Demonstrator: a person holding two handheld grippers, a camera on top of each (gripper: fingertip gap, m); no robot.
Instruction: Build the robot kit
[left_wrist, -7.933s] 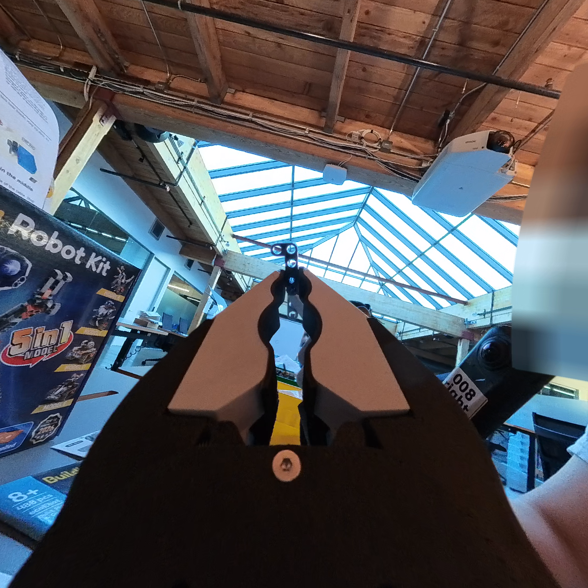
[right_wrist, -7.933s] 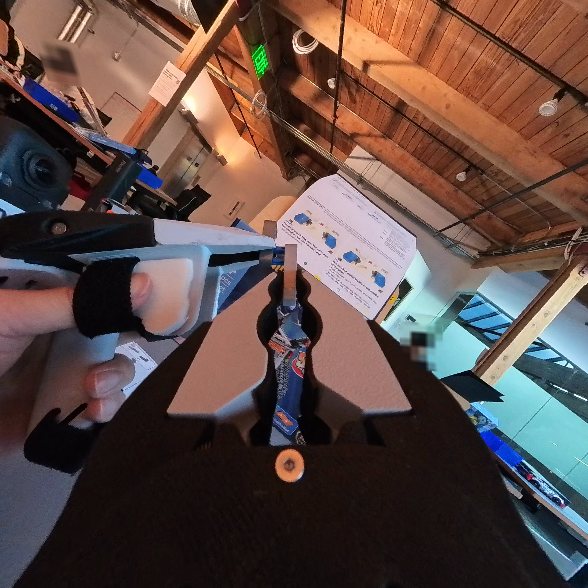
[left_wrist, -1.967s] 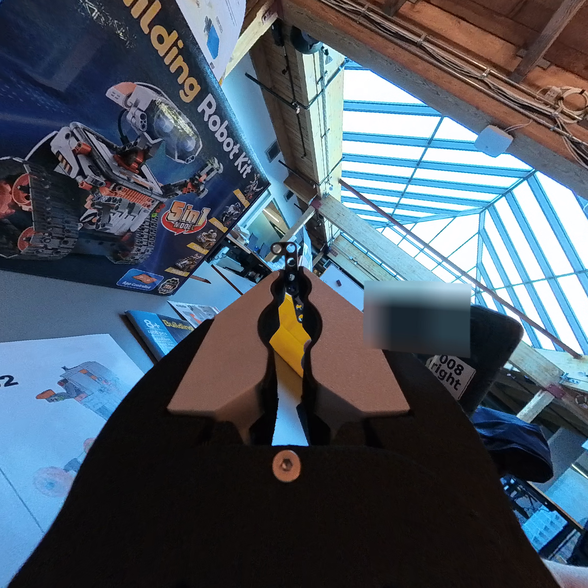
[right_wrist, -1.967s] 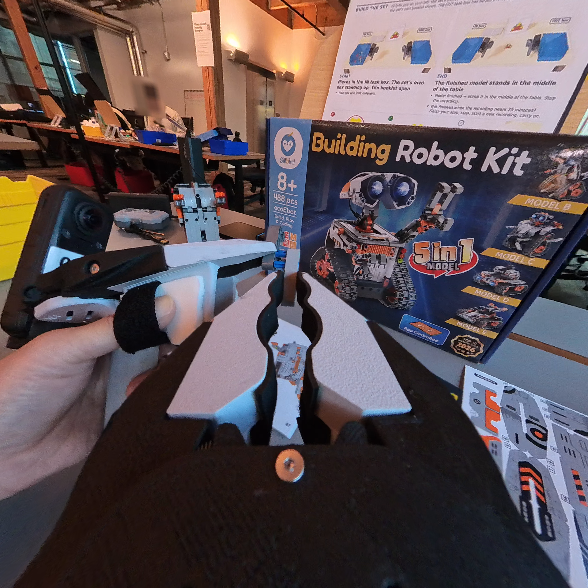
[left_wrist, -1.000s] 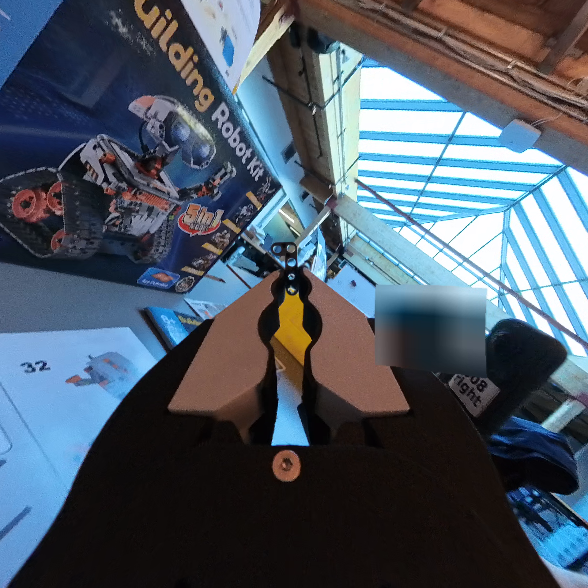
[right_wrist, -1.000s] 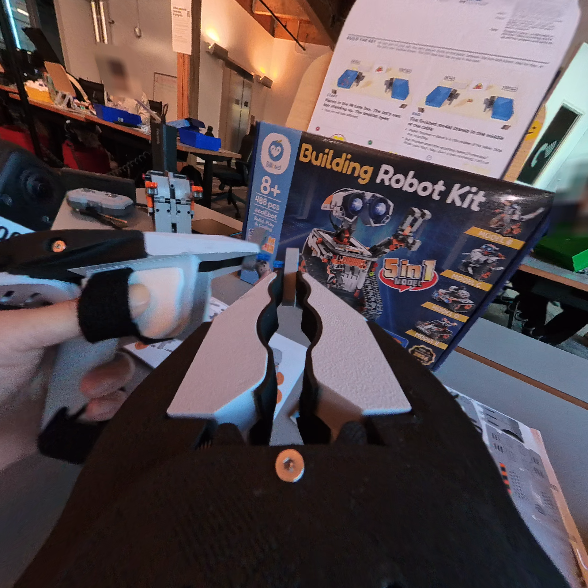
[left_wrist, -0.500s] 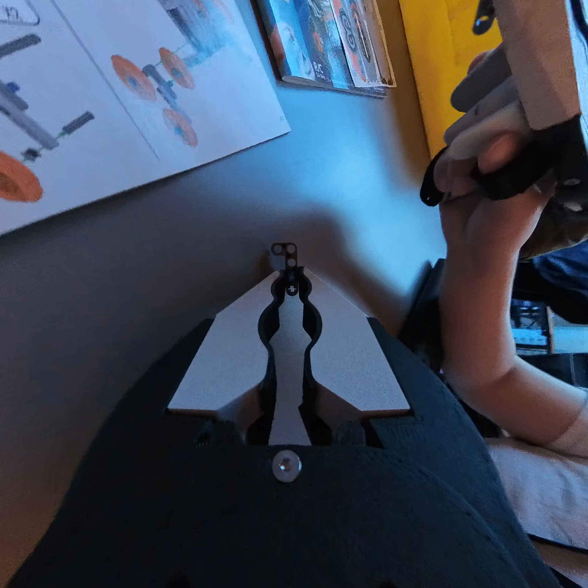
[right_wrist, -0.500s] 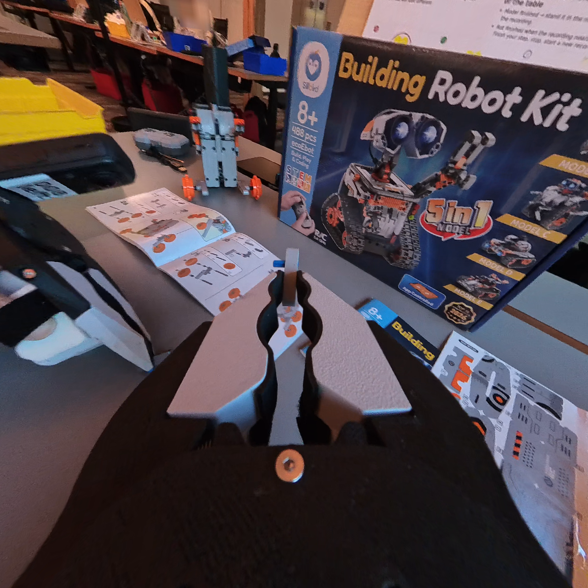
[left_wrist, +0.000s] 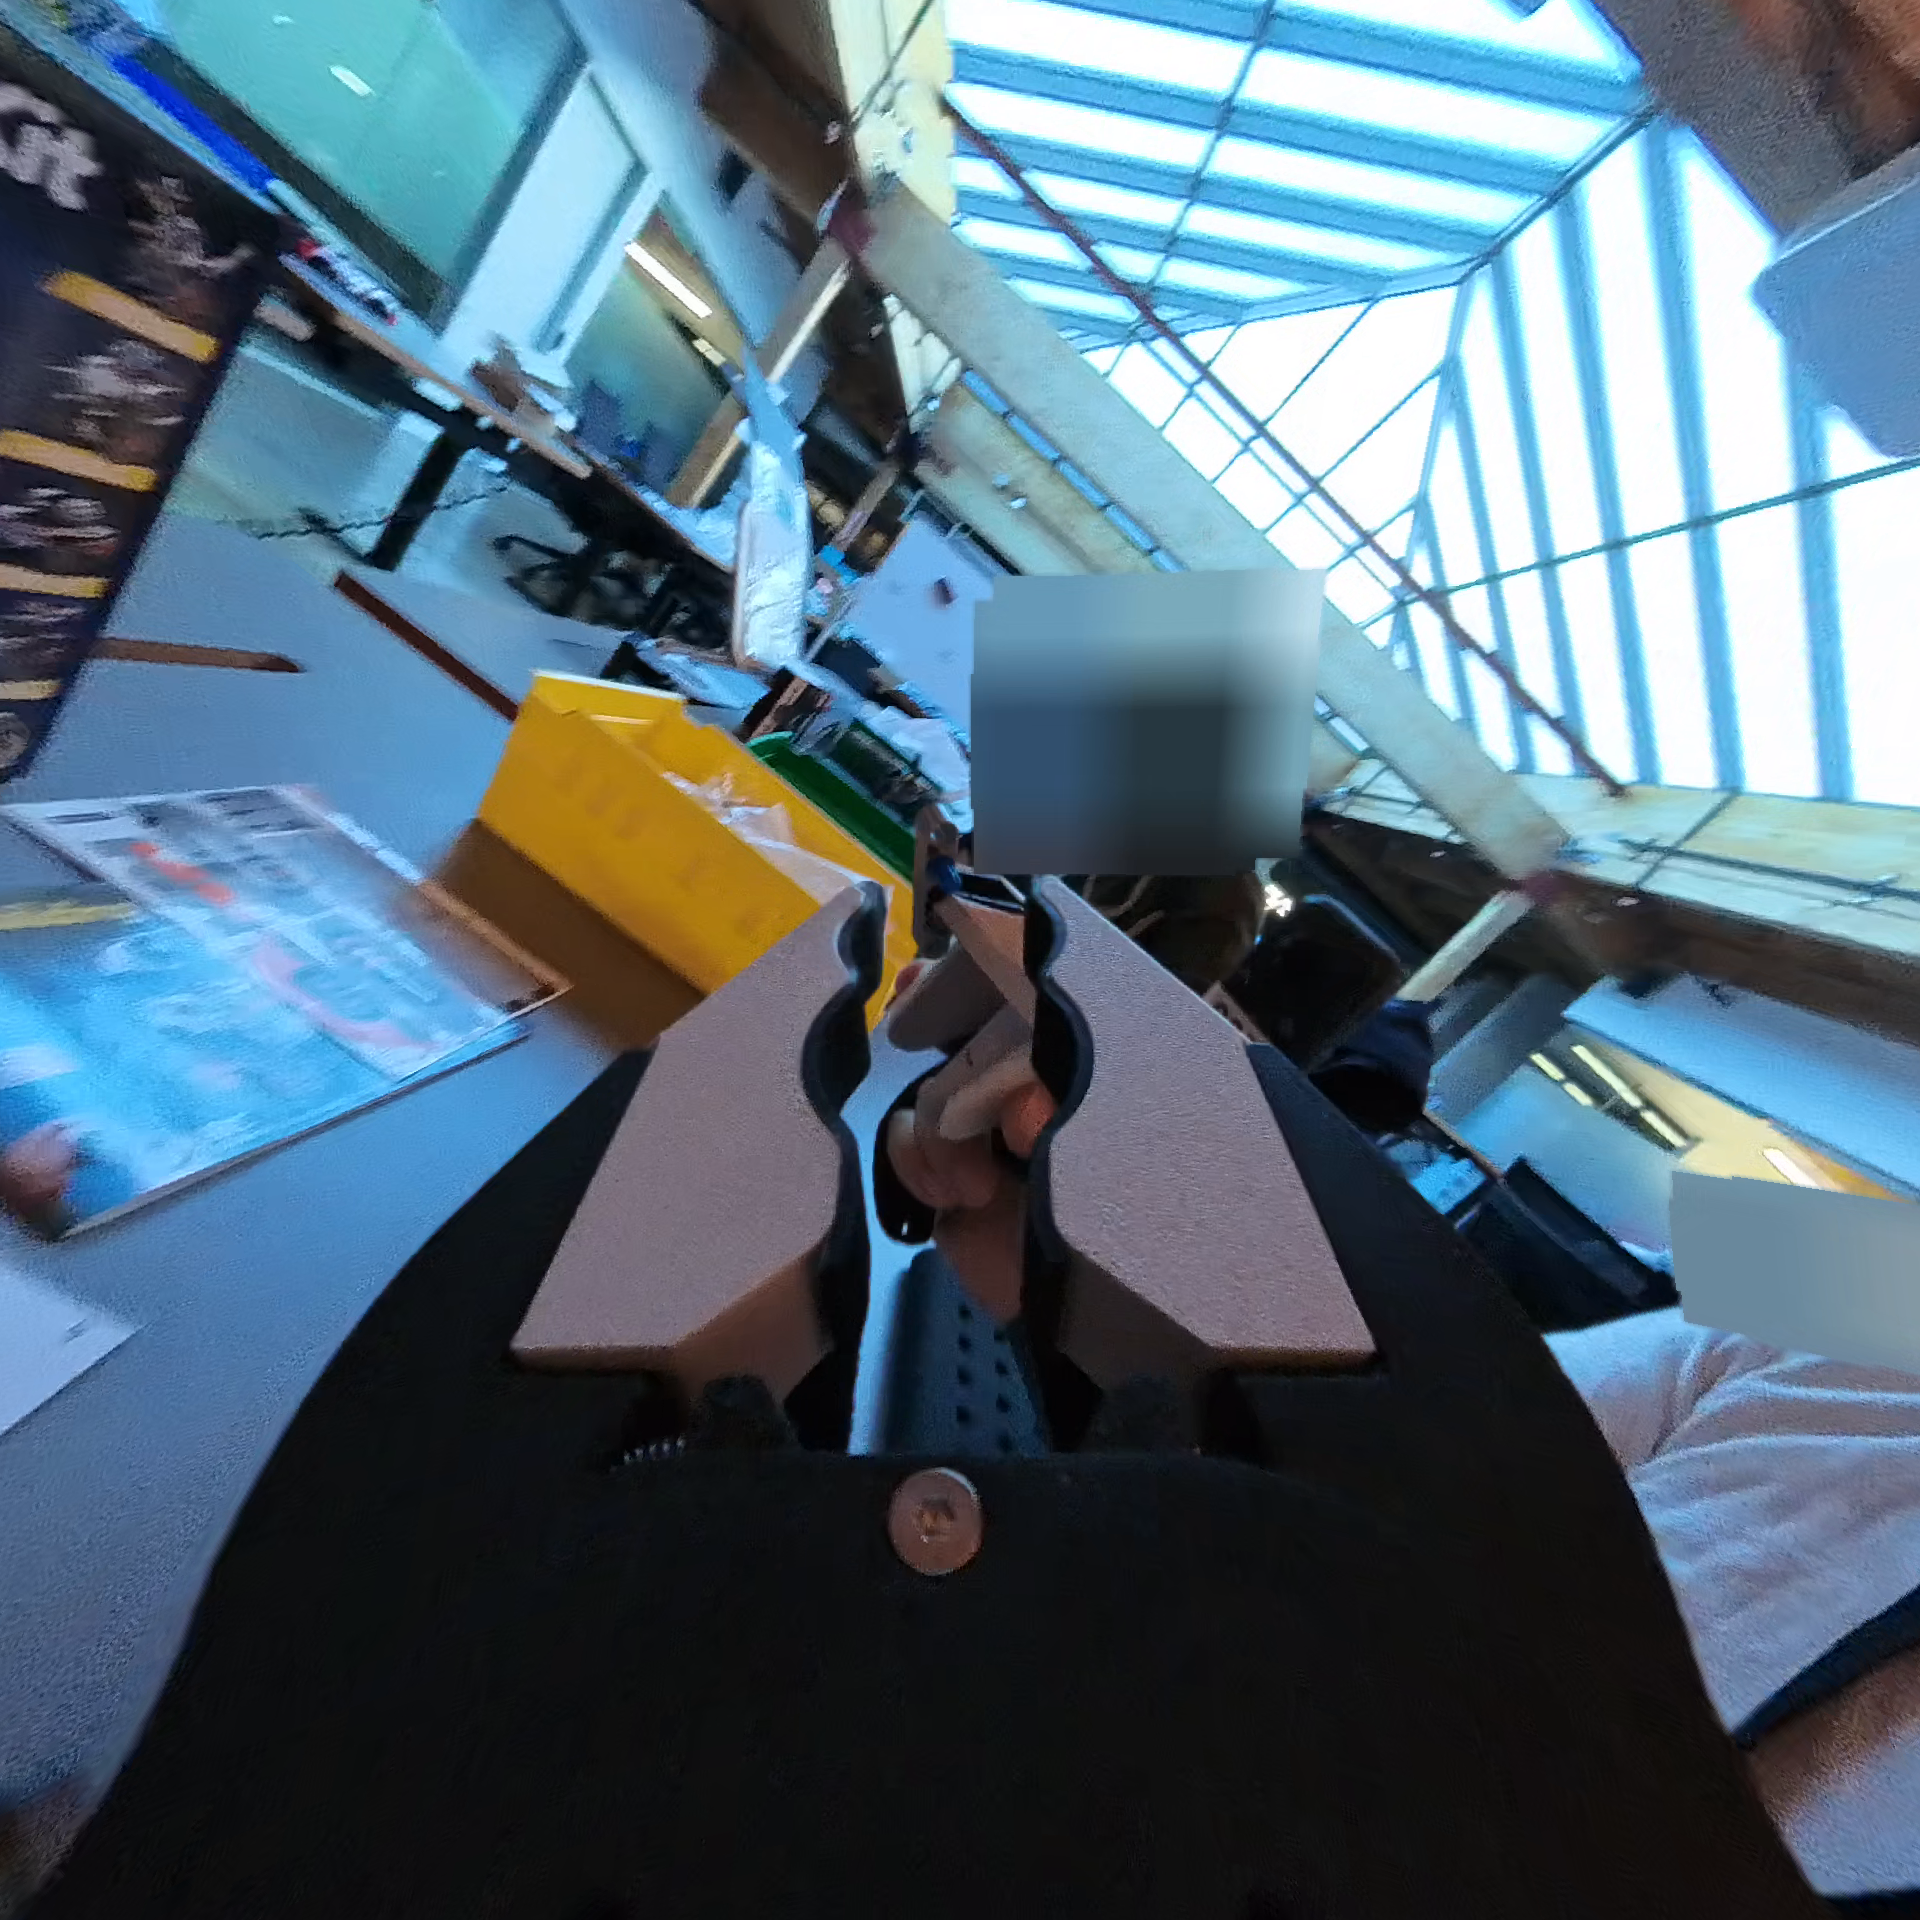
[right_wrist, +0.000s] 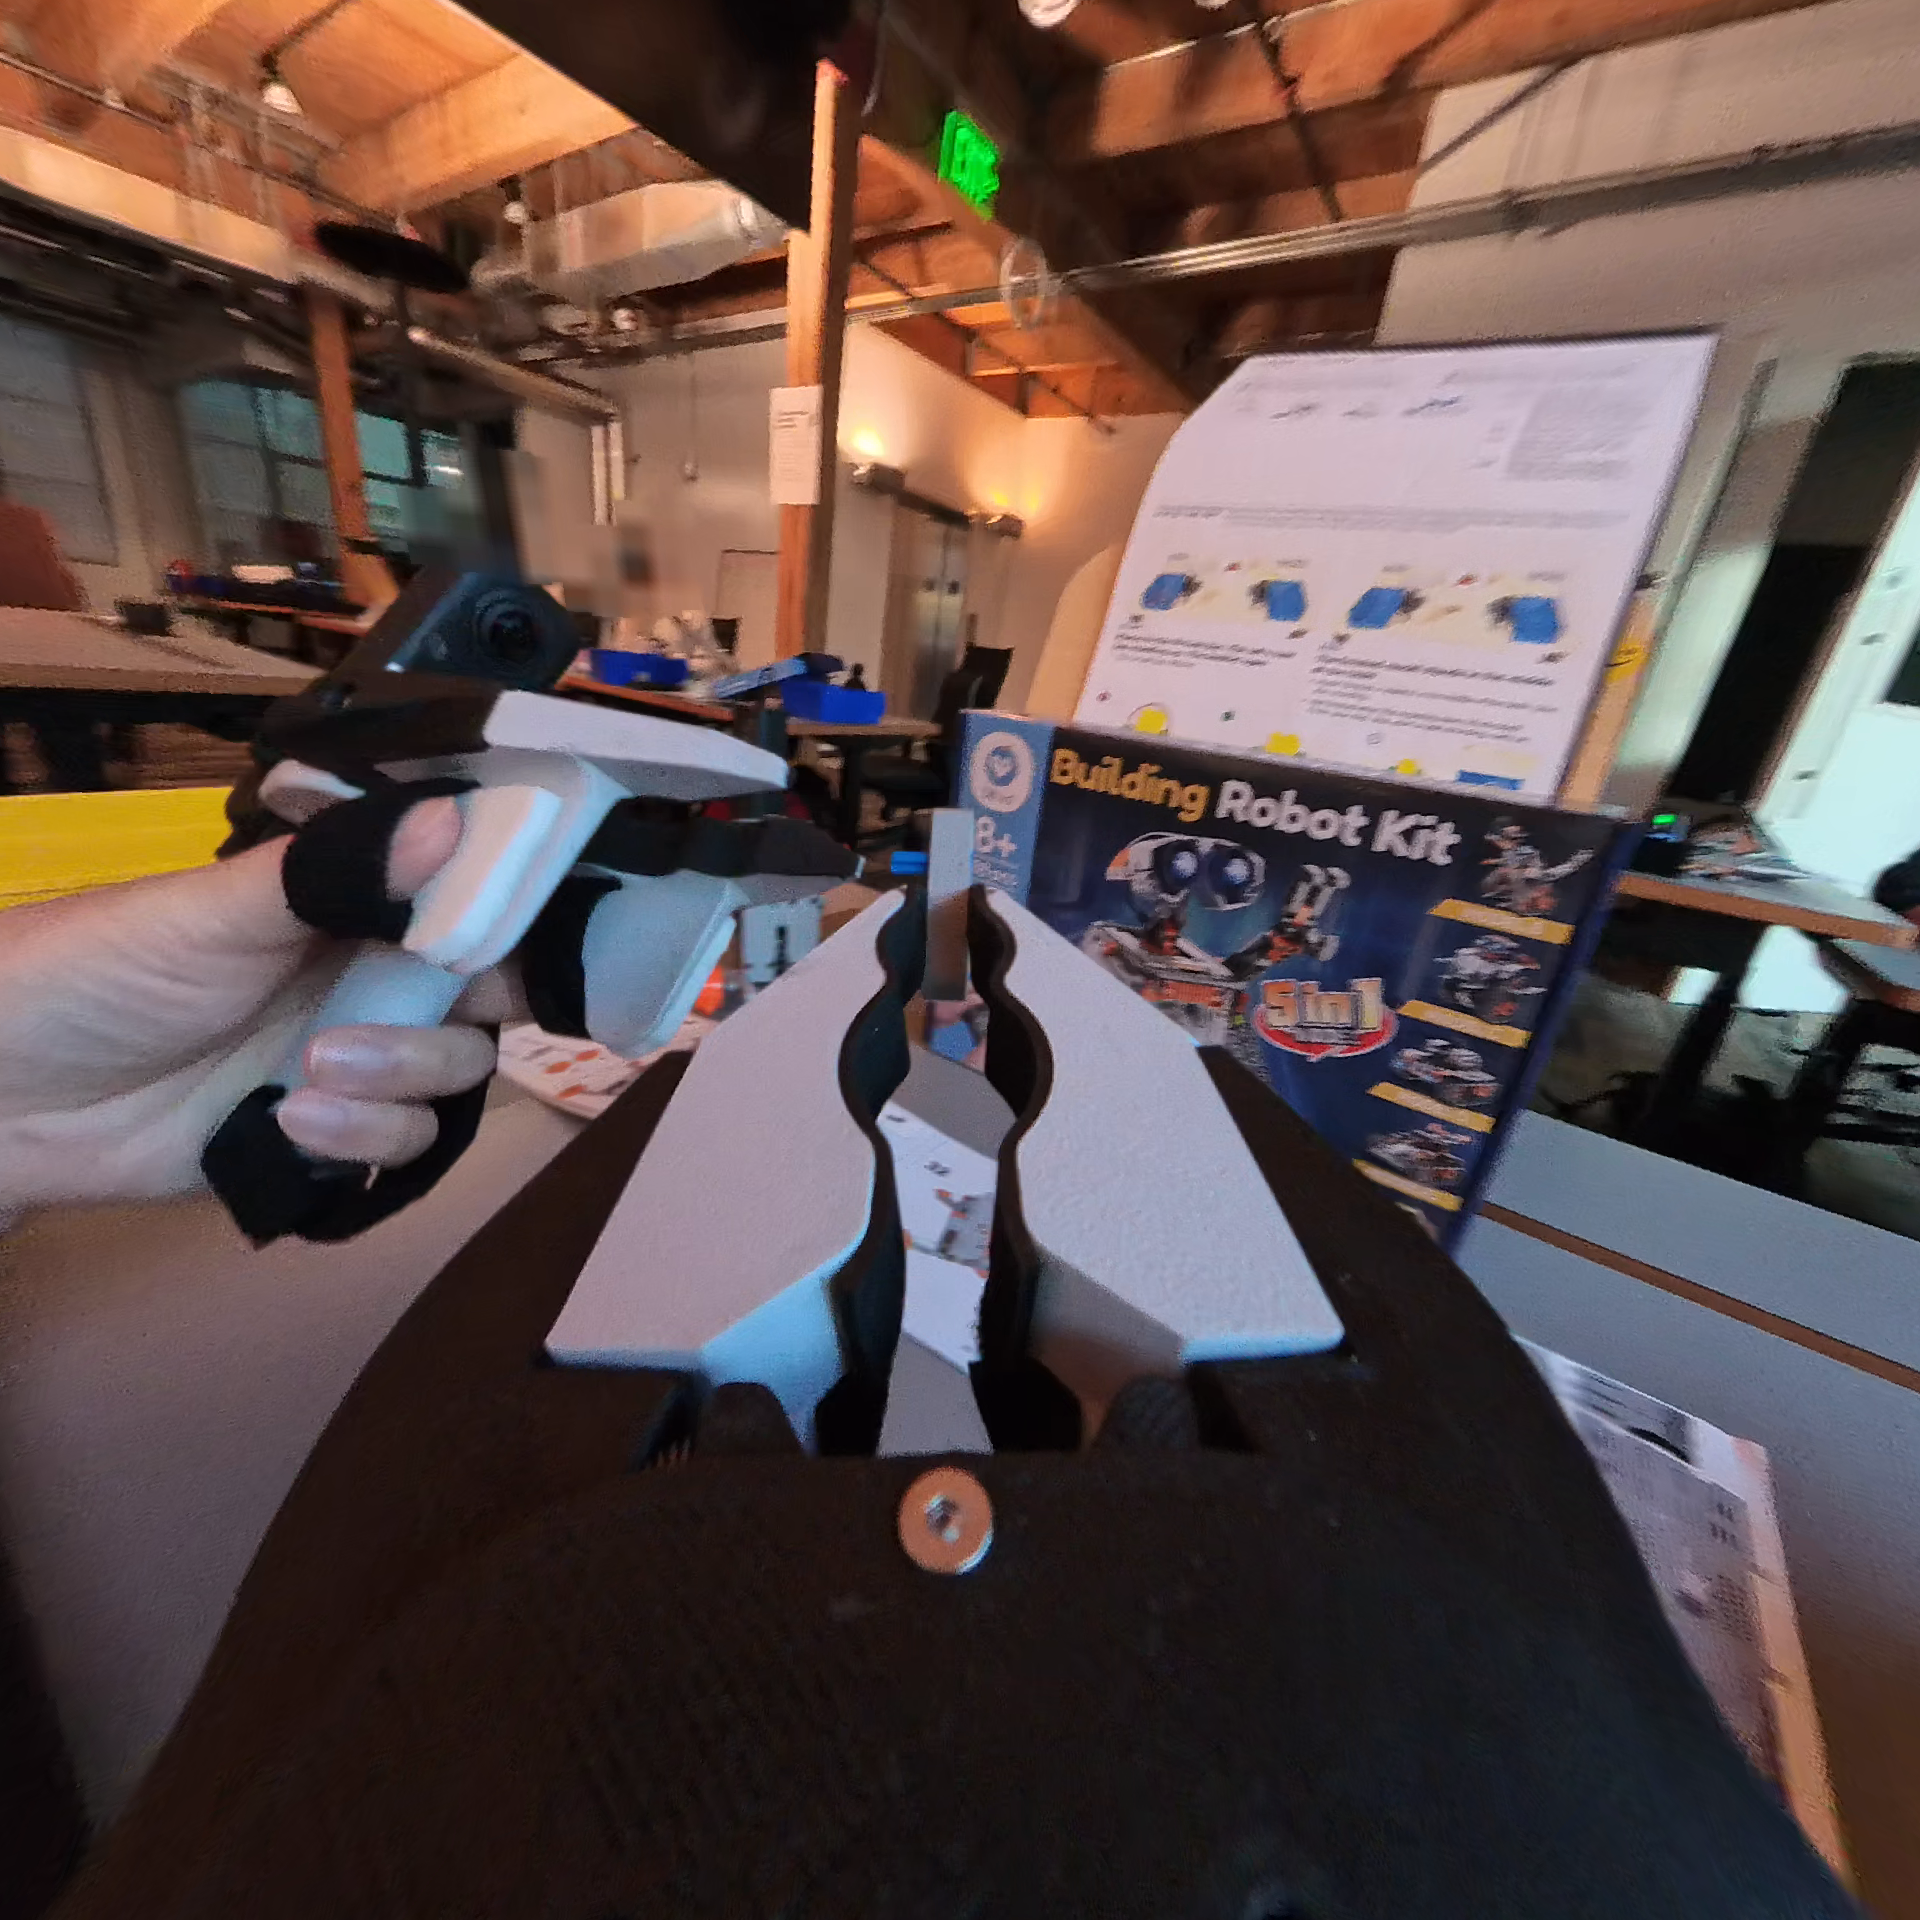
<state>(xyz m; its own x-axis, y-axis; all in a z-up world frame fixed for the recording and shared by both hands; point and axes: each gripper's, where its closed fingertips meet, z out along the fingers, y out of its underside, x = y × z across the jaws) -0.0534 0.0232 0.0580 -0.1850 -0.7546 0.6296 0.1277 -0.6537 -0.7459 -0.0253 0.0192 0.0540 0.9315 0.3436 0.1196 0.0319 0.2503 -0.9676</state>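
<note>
— What do the right tongs (right_wrist: 945, 914) hold?
— They're clamped on a flat grey piece (right_wrist: 948, 894) with a blue peg (right_wrist: 907, 861) sticking out toward nine o'clock.

— And the left tongs (left_wrist: 951, 914)?
— Spread apart, empty, with the grey piece (left_wrist: 932, 883) just beyond their tips.

— Around them?
— A kit box (right_wrist: 1288, 966) at two o'clock, a yellow bin (left_wrist: 665, 831) at ten, both on the counter (left_wrist: 260, 727).

Left claw (left_wrist: 951, 914): jaws parted, black piece gone from its tips; 0.5 s ago shut on it, aimed down at table. Now tilted up, facing right claw (right_wrist: 943, 914). Right claw lifted, clamping grey beam (right_wrist: 948, 902) as before; left claw's tips now just beside beam's blue pin (right_wrist: 906, 861).
</note>
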